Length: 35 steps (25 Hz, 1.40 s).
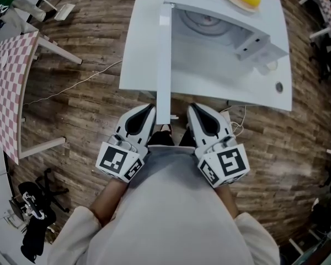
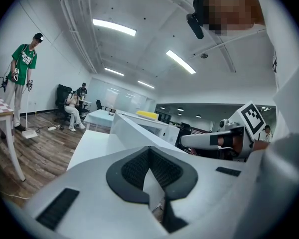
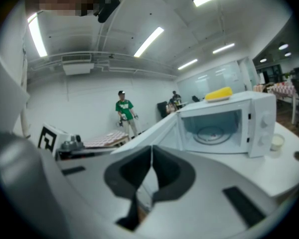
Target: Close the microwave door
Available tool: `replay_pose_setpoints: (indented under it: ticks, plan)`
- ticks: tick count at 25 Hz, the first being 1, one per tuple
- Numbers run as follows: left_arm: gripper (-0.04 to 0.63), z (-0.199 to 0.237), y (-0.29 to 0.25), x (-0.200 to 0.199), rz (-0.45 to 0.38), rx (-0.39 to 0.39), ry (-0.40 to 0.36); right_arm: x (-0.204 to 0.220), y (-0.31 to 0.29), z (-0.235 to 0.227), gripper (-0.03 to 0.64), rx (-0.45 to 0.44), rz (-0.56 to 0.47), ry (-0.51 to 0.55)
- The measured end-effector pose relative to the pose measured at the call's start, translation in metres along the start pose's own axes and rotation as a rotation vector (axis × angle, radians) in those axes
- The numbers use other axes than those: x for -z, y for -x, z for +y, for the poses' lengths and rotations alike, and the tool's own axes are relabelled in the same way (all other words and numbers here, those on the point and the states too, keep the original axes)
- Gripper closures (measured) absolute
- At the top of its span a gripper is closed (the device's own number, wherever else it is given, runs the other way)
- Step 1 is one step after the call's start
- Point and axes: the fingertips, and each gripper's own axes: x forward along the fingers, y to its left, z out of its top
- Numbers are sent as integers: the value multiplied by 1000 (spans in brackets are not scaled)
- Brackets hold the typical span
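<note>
White microwave (image 1: 226, 43) sits on the white table (image 1: 140, 54), cavity open twd me. Its door (image 1: 164, 65) is swung right out, so the head view gets it edge-on, w/ the free end past the table's near edge and between my two grippers. Closing hasn't begun, I'd say; this is the approach, nothing touching the door yet. Next move prob. calls for the left gripper (image 1: 149, 110) to come up against the door's outer face, which looks to be on its side, then push across to the right until the door meets the front. A flat push, no grip needed. The right gripper (image 1: 192, 108) is on the inner side and should keep clear of the swing. Both are held low, close to my torso, tips fwd, marker cubes nearest me, forearms tucked in. Each pair of jaws is pressed together at the tips w/ nothing between.
</note>
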Motion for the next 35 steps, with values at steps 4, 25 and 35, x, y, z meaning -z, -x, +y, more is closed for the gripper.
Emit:
replay_pose_setpoints:
  ticks: [4, 25, 35]
  plan:
    - [575, -2, -3, 0, 2, 10, 6, -1, 2, -2, 592, 9, 0, -2]
    - [575, -25, -32, -3, 17, 115, 42, -2, 21, -28, 592, 89, -20, -25]
    - [575, -40, -47, -1, 33, 156, 37, -2, 32, -43, 592, 126, -30, -41]
